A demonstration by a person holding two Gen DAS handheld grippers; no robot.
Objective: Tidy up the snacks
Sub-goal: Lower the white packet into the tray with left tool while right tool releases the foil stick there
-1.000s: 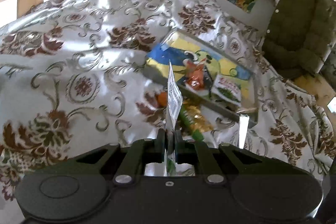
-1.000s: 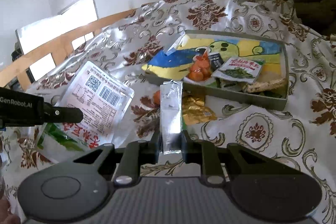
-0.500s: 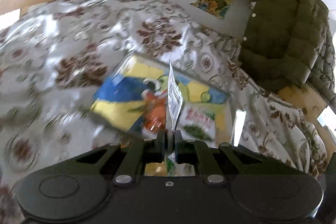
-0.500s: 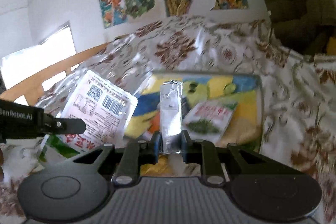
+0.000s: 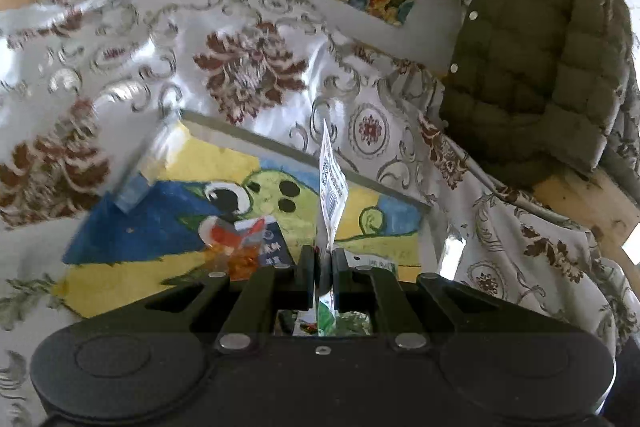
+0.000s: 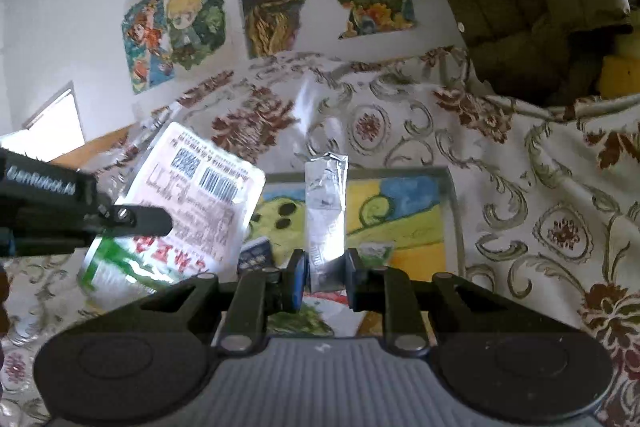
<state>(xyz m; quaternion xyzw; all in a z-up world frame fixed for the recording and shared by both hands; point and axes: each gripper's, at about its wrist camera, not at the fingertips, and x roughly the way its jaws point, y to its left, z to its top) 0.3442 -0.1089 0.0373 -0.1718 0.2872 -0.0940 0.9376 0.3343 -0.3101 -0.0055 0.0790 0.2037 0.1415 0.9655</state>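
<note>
2 snacks are in my tongs right now, 1 in each hand, and both hang over the tray [image 6: 454, 211] with the painted picture on its floor.

My left tongs [image 5: 322, 259] are squeezed tight on a flat white packet [image 5: 331, 183]. From the left camera I see it edge on, thin like a card. It stands up from the jaws, with its long side running up and away from me and its top leaning a bit to the right. The right camera shows its wide printed back, with a barcode facing that camera. The green end hangs low.

My right tongs [image 6: 325, 277] are clamped on a silver foil pack [image 6: 325, 211]. It is long and thin. It stands almost straight up from the jaws, with the crimped end on top.

The tray sits on the flowery cloth [image 5: 248, 75] on the desk. Other snacks already lie in its near end, like an orange pack [image 5: 240, 259], though the blur makes them hard to name.

To do this step well, I think I should bring each snack low over a bare part of the tray and tip it so its long side lies flat. Then I should let go gently, 1 hand at a time. Dropping from high up could make the packet slide over the rim.
</note>
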